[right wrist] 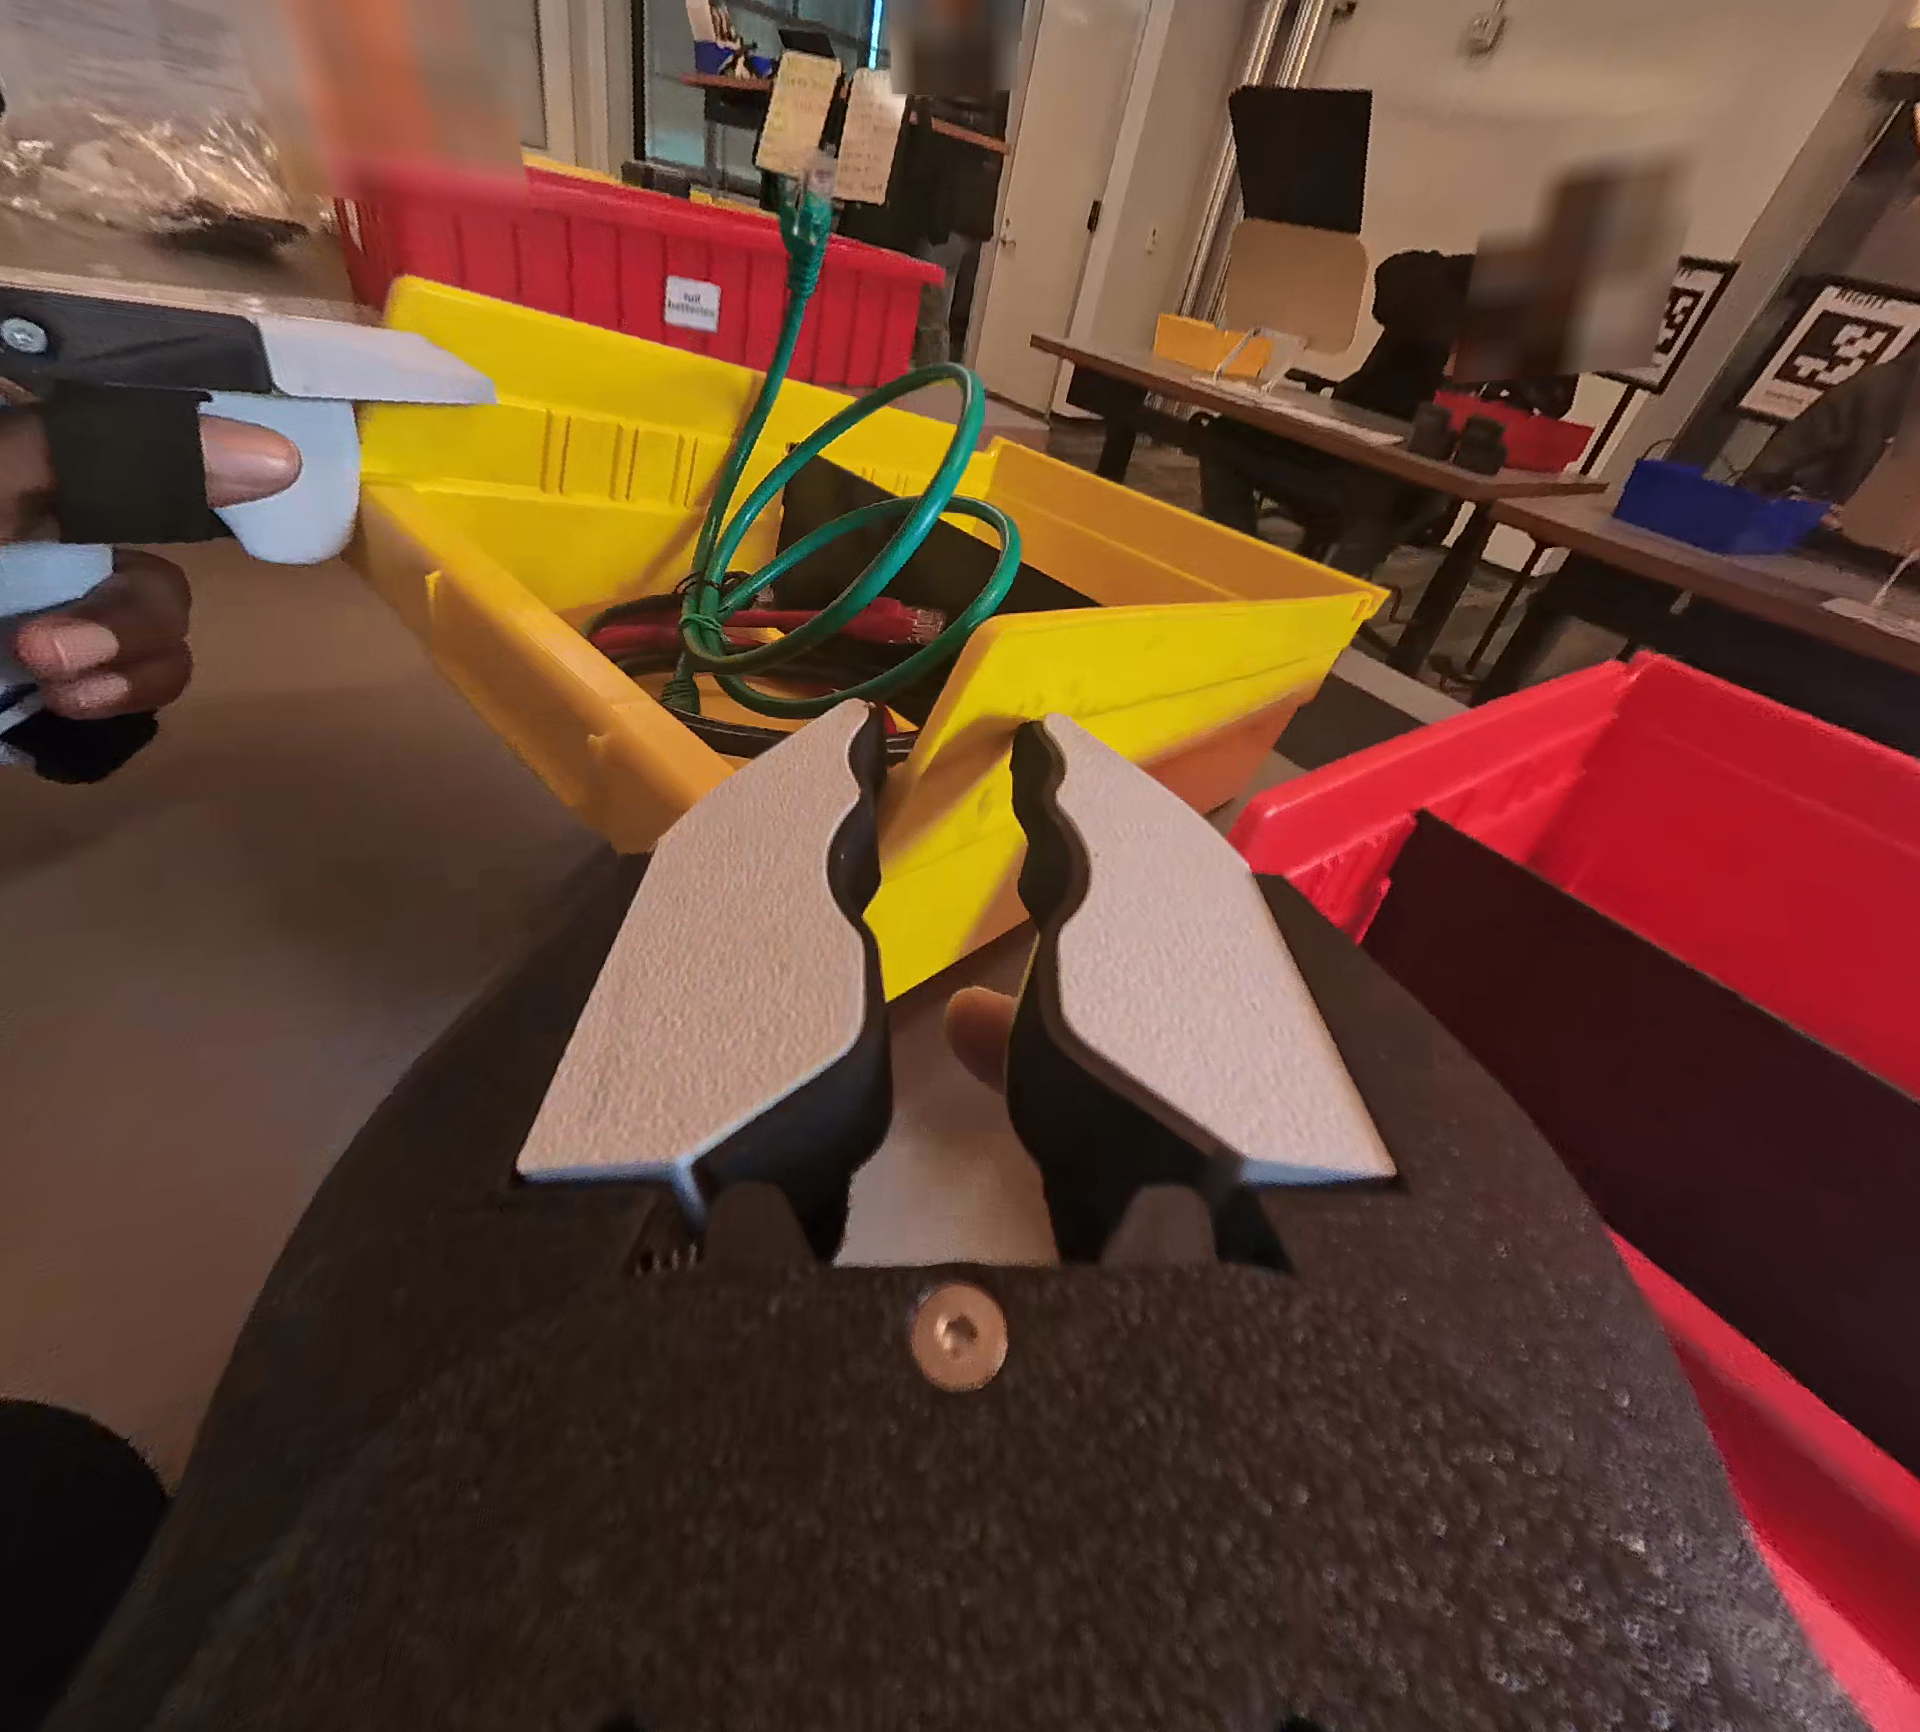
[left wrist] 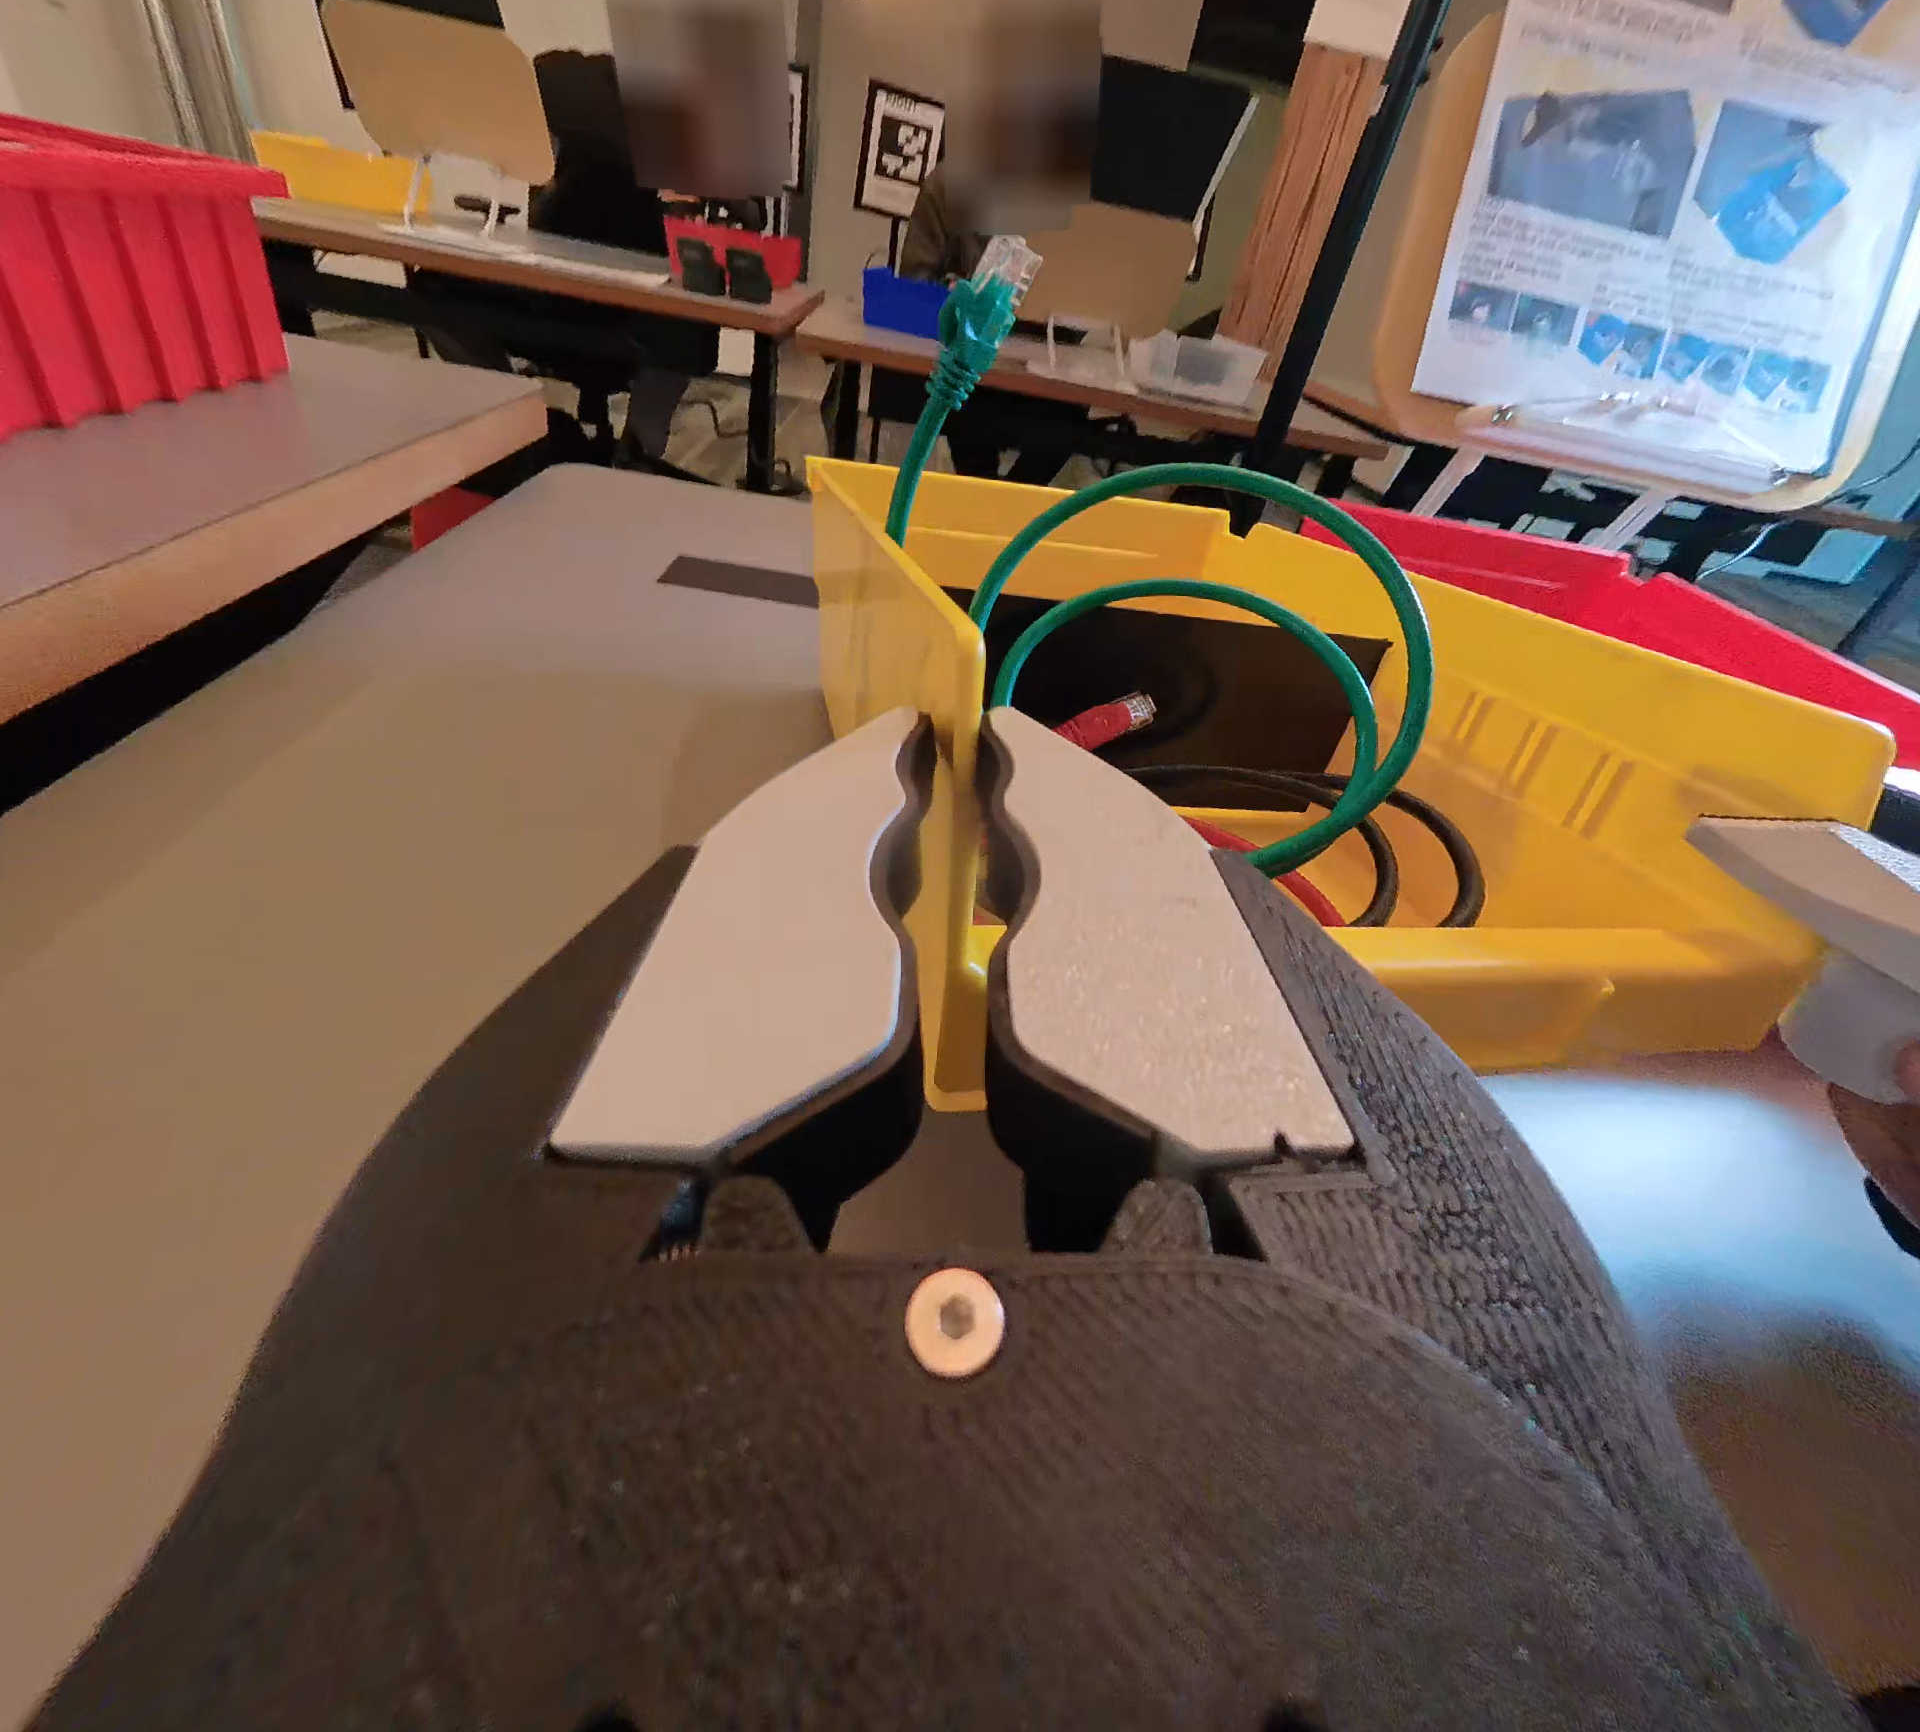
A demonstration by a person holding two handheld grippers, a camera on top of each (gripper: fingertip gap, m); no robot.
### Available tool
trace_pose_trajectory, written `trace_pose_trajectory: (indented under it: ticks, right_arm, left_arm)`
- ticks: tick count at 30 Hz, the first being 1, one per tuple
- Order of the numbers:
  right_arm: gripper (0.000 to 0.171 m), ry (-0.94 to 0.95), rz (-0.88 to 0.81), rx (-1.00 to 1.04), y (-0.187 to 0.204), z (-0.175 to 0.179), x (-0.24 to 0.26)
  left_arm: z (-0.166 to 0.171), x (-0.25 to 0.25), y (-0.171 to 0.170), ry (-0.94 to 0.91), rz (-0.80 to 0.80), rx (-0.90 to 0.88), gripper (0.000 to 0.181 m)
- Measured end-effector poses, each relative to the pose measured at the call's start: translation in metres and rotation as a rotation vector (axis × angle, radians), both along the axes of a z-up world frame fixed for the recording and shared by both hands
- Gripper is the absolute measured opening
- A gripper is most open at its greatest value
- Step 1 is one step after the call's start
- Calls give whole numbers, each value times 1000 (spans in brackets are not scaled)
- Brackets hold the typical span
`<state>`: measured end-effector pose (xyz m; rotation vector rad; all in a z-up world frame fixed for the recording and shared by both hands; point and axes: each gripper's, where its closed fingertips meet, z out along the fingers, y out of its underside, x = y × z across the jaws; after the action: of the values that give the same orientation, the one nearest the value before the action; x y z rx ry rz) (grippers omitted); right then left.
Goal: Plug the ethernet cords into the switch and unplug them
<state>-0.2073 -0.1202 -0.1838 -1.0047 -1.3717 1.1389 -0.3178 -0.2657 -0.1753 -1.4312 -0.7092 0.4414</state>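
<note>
green ethernet cord (left wrist: 1195, 602) | plug up (coiled in yellow bin (left wrist: 1558, 747)) | left gripper (left wrist: 953, 737) clamps bin wall | right gripper (right wrist: 940, 726) narrowly apart

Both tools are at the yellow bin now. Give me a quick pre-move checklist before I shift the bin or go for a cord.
1. Left tool shut on the yellow bin corner wall: ok.
2. Right tool gripping the bin: not ok; its jaws stand apart around the near corner.
3. Green cord reachable: ok; it loops above the rim, one plug sticking up.
4. Red cord reachable: cannot tell; it lies low among black cable.
5. Switch located: cannot tell; only a black block shows in the bin.
6. Red bin close on the right: not ok for swinging that way.
</note>
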Motion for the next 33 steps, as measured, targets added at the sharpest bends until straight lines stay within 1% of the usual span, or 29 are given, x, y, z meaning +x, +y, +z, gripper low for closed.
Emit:
trace_pose_trajectory:
  ticks: [4, 7, 9, 12, 14, 16, 18, 20, 22, 24, 25, 26, 29, 31, 33]
  right_arm:
    - [23, -30, -16, -6, 2, -8, -6]
    - [24, -101, -53, 3, 7, -20, -11]
    - [26, -165, -83, 23, 11, -30, -11]
    - [29, -247, -48, 63, 16, -40, -1]
    - [30, -252, -14, 73, 22, -32, 10]
    - [33, -256, -4, 125, 34, -16, 23]
    - [38, -307, 20, 183, 46, -6, 35]
    - [45, -420, 40, 273, 62, -13, 45]
    - [50, -559, 55, 356, 81, -33, 54]
    - [53, -682, 62, 425, 96, -53, 60]
    - [54, -730, 66, 462, 102, -62, 62]
    - [56, -772, 67, 500, 106, -69, 62]
    - [63, -907, 67, 617, 121, -90, 58]
    - [59, -1003, 86, 643, 130, -103, 56]
    - [36, -1016, 121, 629, 133, -107, 52]
  left_arm:
    - [-8, -9, 3, 1, 38, -32, 5]
    - [-19, -17, 8, 1, 60, -91, 4]
    - [-33, -22, 16, -35, 43, -160, 4]
    - [-45, -24, 29, -13, -17, -280, 4]
    - [-48, -21, 36, -6, -75, -315, 5]
    - [-43, -20, 36, 24, -93, -325, 18]
    - [-41, -20, 29, 36, -96, -353, 37]
    - [-34, -15, 25, 30, -125, -342, 46]
    - [-24, -7, 20, 73, -137, -357, 41]
    - [-17, 4, 18, 115, -153, -403, 21]
    - [-13, 13, 21, 133, -198, -406, 5]
    - [-12, 24, 26, 138, -267, -416, 0]
    - [-17, 50, 41, 113, -435, -503, 2]
    - [-19, 61, 52, 150, -492, -584, 18]
    - [-25, 70, 63, 208, -541, -710, 33]
